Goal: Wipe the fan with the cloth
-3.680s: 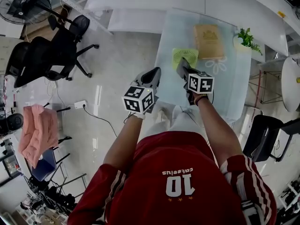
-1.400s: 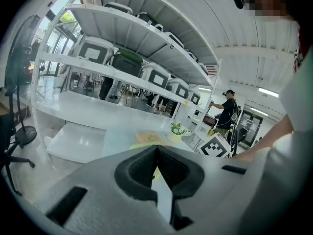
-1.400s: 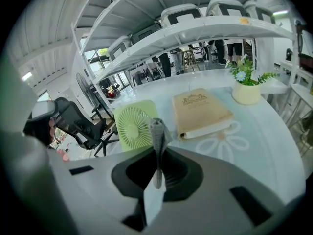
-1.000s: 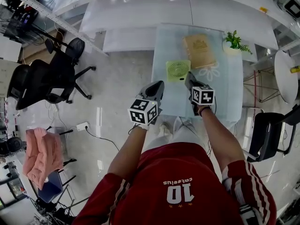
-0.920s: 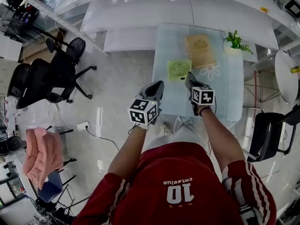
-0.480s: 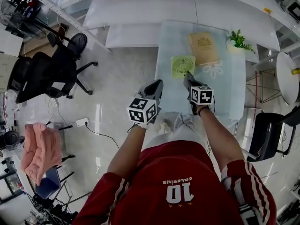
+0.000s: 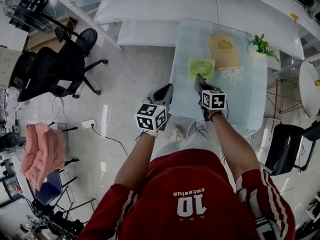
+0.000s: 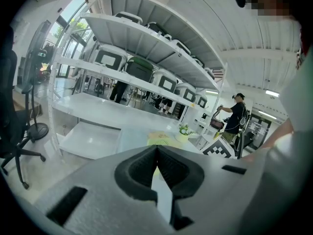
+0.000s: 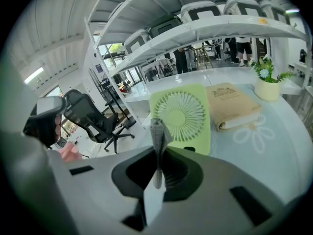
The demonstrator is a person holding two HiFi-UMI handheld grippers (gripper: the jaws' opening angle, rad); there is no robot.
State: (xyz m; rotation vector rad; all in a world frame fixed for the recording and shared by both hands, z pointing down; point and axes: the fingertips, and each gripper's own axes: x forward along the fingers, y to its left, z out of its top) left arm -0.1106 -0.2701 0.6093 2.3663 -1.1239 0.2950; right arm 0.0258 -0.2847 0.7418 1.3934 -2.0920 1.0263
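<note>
Closer to the fan (image 7: 201,68) than it was a second ago, the right gripper (image 7: 198,79) now has its tips just below the fan's lower edge in the head view. The left gripper (image 7: 165,90) has kept its place off the table's (image 7: 240,99) left edge, over the floor (image 7: 125,79). The fan itself appears not to have shifted on the table. It stands upright near the left edge, grille toward us, and fills the middle of the right gripper view (image 9: 182,116).

The right jaws (image 9: 157,153) are pinched on a narrow grey strip of cloth (image 9: 157,131), which stands up out of them in front of the grille and does not yet touch it, as far as we can tell. The left jaws (image 8: 156,148) are closed together with nothing between them. We judge the approach nearly done and the first wipe about to start. Since nothing braces the fan, a firm push could tip it.

Legible writing is scarce. Our shirt (image 7: 192,199) shows a large "10" with a small word by it that we cannot read with confidence. A tan folded item (image 9: 230,104) behind the fan carries an embossed crest, too faint to read, and the gripper cubes show only square markers.
</note>
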